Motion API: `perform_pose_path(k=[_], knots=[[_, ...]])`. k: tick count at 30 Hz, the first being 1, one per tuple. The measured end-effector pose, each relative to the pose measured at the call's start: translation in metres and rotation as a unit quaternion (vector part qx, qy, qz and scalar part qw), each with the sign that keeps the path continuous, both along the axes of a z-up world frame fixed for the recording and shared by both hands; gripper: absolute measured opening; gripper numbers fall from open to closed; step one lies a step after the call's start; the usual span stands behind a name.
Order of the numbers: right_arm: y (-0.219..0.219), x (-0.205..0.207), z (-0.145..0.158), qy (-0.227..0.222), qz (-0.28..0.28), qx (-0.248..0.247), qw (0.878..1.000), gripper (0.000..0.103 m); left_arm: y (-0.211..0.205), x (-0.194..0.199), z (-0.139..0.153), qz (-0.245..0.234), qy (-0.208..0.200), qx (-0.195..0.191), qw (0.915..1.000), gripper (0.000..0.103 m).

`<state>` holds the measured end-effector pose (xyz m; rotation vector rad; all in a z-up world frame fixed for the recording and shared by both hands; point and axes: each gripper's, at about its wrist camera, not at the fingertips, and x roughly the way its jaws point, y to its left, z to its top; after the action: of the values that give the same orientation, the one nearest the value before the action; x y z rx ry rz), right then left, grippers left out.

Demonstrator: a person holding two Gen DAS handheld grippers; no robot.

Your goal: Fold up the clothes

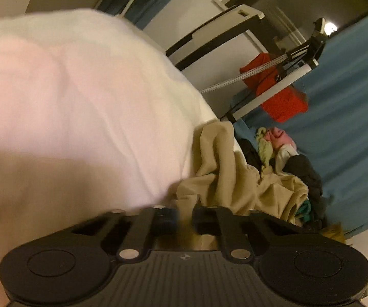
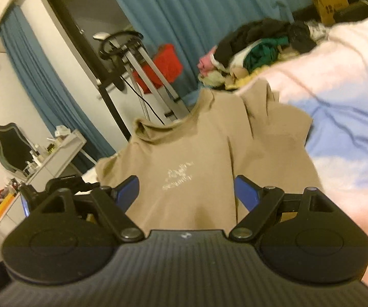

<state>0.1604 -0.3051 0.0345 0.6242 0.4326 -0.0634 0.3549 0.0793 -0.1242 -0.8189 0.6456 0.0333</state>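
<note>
The left gripper (image 1: 185, 216) pinches the beige T-shirt (image 2: 184, 158) over the white bed (image 2: 337, 117), the right gripper (image 2: 186, 192) gapes wide around it; I'd clamp before lifting.

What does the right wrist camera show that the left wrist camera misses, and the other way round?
Only the right wrist view shows the beige T-shirt's pale chest print, the cluttered white vanity with its dark-framed mirror, a cardboard box, and the right gripper open, with shirt fabric between its blue fingers. Only the left wrist view shows the left gripper closed on the shirt's bunched edge, and a patterned white hose. Both show the white bed, the laundry pile, the red basket and blue curtains.
</note>
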Motion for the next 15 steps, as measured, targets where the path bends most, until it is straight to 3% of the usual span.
perform_pose_path(k=[5,11,15], knots=[[0.001,0.008,-0.007,0.008,-0.004,0.006,1.0,0.083,0.029,-0.026,0.014,0.032,-0.049,-0.018,0.9981,0.006],[0.007,-0.003,-0.001,0.011,-0.01,-0.02,1.0,0.083,0.055,-0.055,0.014,-0.01,-0.023,0.004,0.9997,0.011],[0.012,-0.009,0.002,0.013,-0.01,-0.033,0.999,0.083,0.084,-0.069,0.013,-0.04,-0.025,0.004,0.9989,0.044]])
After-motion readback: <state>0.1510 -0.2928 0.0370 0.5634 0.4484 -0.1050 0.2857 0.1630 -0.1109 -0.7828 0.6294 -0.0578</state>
